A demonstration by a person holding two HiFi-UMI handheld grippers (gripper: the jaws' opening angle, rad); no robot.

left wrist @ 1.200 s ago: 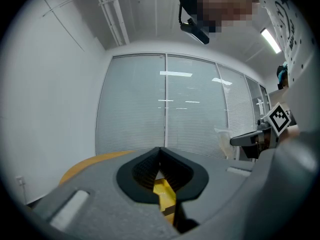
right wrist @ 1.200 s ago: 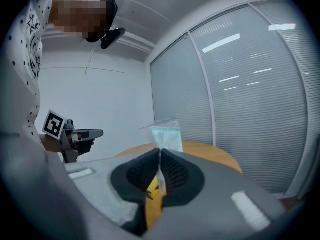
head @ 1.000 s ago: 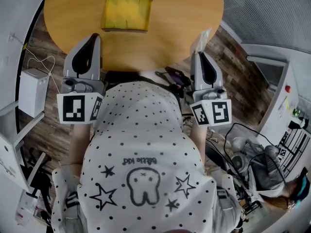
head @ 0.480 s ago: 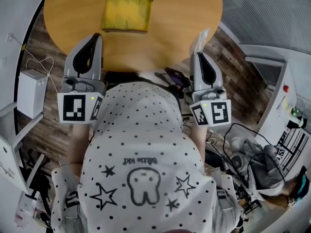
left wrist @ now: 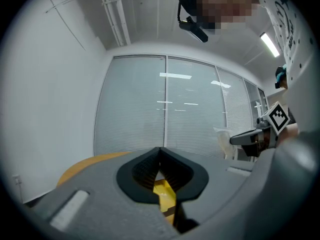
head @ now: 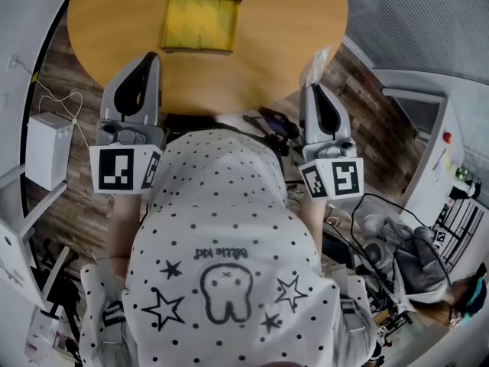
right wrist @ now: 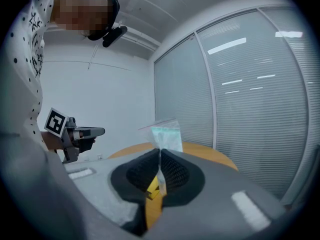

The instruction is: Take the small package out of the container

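Clamped shut, the right gripper point(right wrist: 160, 151) pinches the small package point(right wrist: 163, 134), a clear bag with pale green contents. The dark ribbed pads press on the bag's lower edge, and the rest of it stands free beyond the fingertips. In the head view this gripper point(head: 312, 83) points toward 12 o'clock at the near edge of the table point(head: 283, 44). The package point(head: 318, 63) sticks out past the tips toward 12 o'clock, over the rim of the round wooden top.

At 9 o'clock from it, well apart across the person's body, the left gripper point(head: 150, 56) also points toward 12 o'clock, its tips over the table's near edge. Its own view shows the left gripper point(left wrist: 160, 150) with jaws brought together and tips meeting, nothing between them.

Toward 10 o'clock from the right gripper, and about 1 o'clock from the left, the container point(head: 199, 23) lies on the table. It is a yellow box with a dark part at its far end, and the package is outside it and well clear of it. A sliver of yellow shows through the gap behind the left jaws point(left wrist: 165, 196).

At 6 o'clock the person's dotted shirt point(head: 221, 235) fills the lower frame. At 9 o'clock a white box point(head: 47, 147) sits on the plank floor point(head: 76, 205).
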